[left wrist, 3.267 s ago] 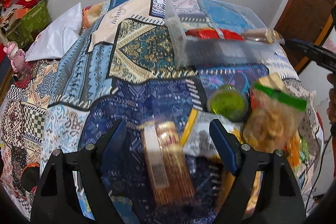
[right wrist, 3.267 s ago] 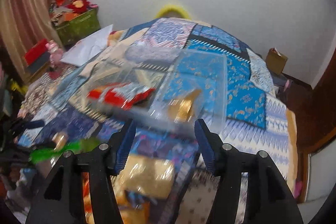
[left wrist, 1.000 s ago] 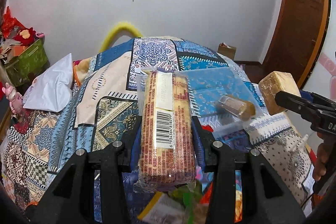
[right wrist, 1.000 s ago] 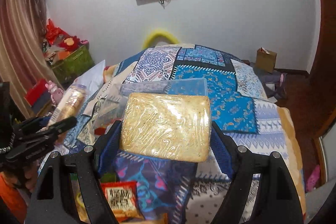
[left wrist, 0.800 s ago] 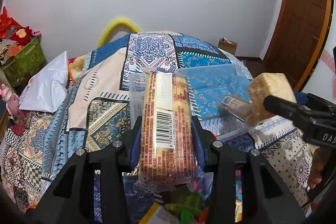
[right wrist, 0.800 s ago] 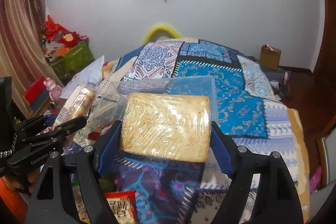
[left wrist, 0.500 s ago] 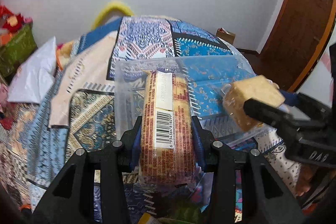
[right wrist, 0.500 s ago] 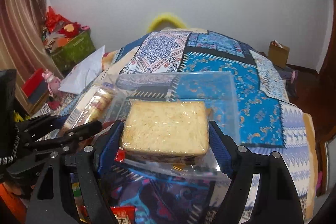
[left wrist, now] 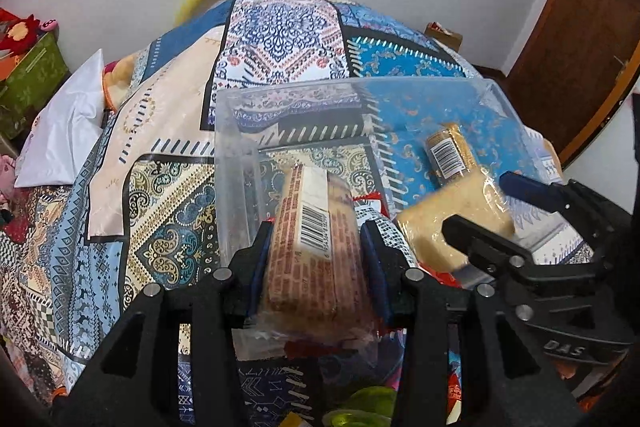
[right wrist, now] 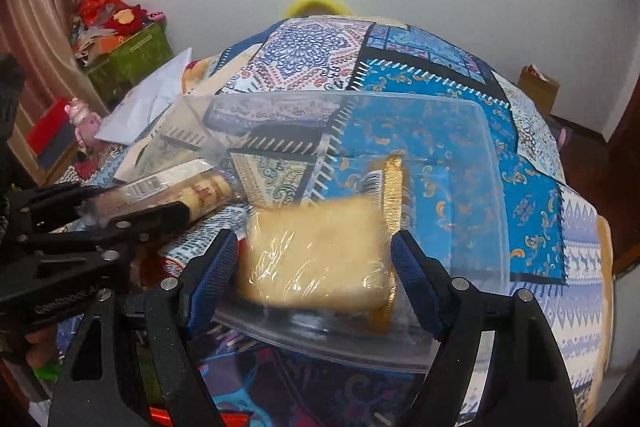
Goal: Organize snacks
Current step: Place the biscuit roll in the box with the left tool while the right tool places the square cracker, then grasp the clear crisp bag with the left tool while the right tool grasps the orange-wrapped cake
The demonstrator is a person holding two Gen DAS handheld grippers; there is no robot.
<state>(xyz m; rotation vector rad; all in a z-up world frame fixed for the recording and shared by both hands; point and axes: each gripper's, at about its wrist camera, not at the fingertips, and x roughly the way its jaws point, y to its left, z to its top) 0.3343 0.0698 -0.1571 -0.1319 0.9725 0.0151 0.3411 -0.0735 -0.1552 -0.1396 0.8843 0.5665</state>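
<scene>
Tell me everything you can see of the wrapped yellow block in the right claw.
The wrapped yellow block is a pale yellow, flat rectangular snack sealed in clear, crinkled, glossy film. It is clamped by its two short ends between the blue pads of the right claw, lying roughly level, broad face up. It sits over the near part of the clear plastic bin, just in front of a gold-wrapped pack lying in the bin. Whether it touches the bin floor cannot be told.

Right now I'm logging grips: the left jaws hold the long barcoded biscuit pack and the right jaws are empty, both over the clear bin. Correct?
Not quite. The right gripper is not empty: its jaws grip a plastic-wrapped yellow block, as the right wrist view shows. The left gripper does hold the long barcoded biscuit pack, both over the clear bin.
</scene>
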